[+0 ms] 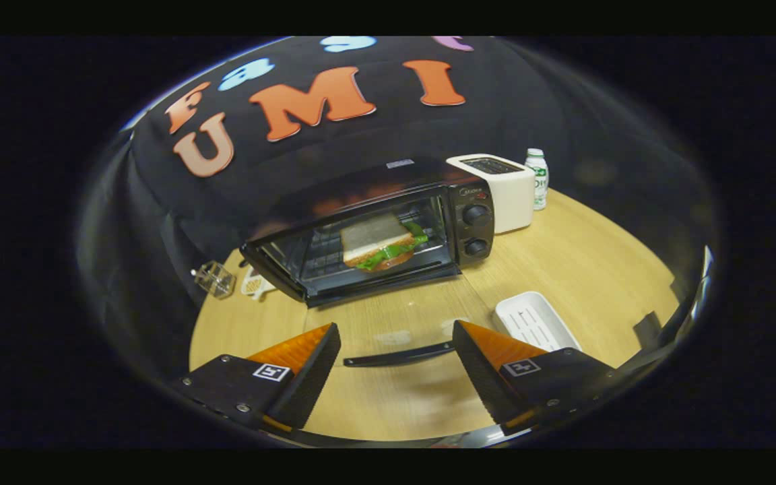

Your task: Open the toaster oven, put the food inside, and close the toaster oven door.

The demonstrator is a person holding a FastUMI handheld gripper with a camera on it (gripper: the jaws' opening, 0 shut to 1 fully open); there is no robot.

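- Gripper view: the gripper (397, 360) has its two fingers spread wide apart. Nothing is held between them.
- A thin dark handle (398, 355) of the oven's glass door (388, 316) runs across the gap between the fingers. It reaches the right finger's tip, but I cannot tell if it touches.
- The glass door is folded down flat, and the wooden table (583, 263) shows through it.
- The black toaster oven (388, 222) sits on the table, well beyond the fingers. Its front is open.
- The sandwich (381, 242) lies inside the oven on the wire rack (324, 256). It has pale bread on top, green leaves sticking out, and something red underneath.
- Two round knobs (475, 230) sit one above the other on the oven's right side.
- A white toaster (499, 188) stands just beside the oven, on its right. A small white bottle (537, 176) with a green label stands next to that toaster.
- A white tray (536, 322) lies on the table near the right finger.
- A small clear box (215, 278) sits on the table left of the oven.
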